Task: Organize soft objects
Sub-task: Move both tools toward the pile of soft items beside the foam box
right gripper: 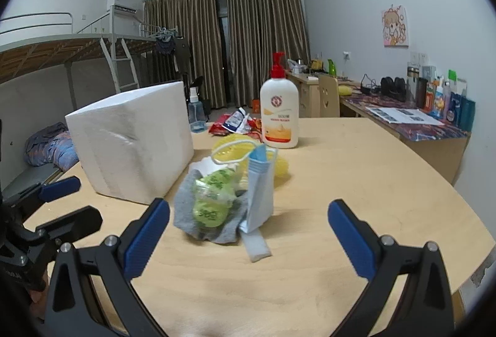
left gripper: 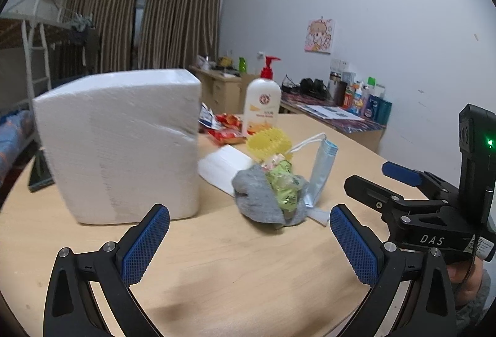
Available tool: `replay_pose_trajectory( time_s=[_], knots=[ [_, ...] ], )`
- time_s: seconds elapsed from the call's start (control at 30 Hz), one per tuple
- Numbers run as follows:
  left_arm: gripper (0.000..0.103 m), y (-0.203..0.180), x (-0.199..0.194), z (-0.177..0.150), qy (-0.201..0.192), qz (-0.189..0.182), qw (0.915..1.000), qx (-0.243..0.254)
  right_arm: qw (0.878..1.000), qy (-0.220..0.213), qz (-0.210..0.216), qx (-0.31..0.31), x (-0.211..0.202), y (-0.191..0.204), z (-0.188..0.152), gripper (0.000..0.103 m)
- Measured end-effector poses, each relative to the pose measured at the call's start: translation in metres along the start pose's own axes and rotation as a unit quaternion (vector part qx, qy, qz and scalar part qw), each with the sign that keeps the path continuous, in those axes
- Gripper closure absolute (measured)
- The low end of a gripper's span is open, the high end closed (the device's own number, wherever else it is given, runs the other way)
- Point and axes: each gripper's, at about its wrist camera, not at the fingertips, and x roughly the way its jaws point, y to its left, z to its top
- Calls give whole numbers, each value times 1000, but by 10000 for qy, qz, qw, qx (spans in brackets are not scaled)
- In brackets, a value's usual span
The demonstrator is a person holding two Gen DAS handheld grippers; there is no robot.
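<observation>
Wooden table (right gripper: 356, 182) in curtained dormitory

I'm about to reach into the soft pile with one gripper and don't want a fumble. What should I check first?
1. Left gripper open, nothing held: ok.
2. Right gripper open, nothing held: ok.
3. Grey sock in front of the right gripper, unobstructed: ok.
4. Face mask separate from the sock: not ok, it leans against the pile.
5. Green packets clear of the sock: not ok, they sit on it.
6. White foam box open on top: cannot tell.
</observation>
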Motion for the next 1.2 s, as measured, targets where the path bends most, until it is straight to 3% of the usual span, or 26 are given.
replay_pose_trajectory(
  time_s=[0.47, 0.67, 0.73, 1.2],
  knots=[
    [4, -6, 56, 4, 701, -293, 9969, -202, 9991, 270, 313, 115, 21, -26, 3, 0],
    [14, -4, 72, 6, 822, -193, 9958, -348, 9979, 452, 430, 150, 31, -34, 3, 0],
    [22, -4, 76, 5, 851, -112, 9956, -387, 9975, 530, 462, 106, 34, -35, 4, 0],
    [33, 20, 91, 2, 993, 217, 9899, -990, 9940, 778, 716, -269, 57, -31, 16, 0]
  ],
)
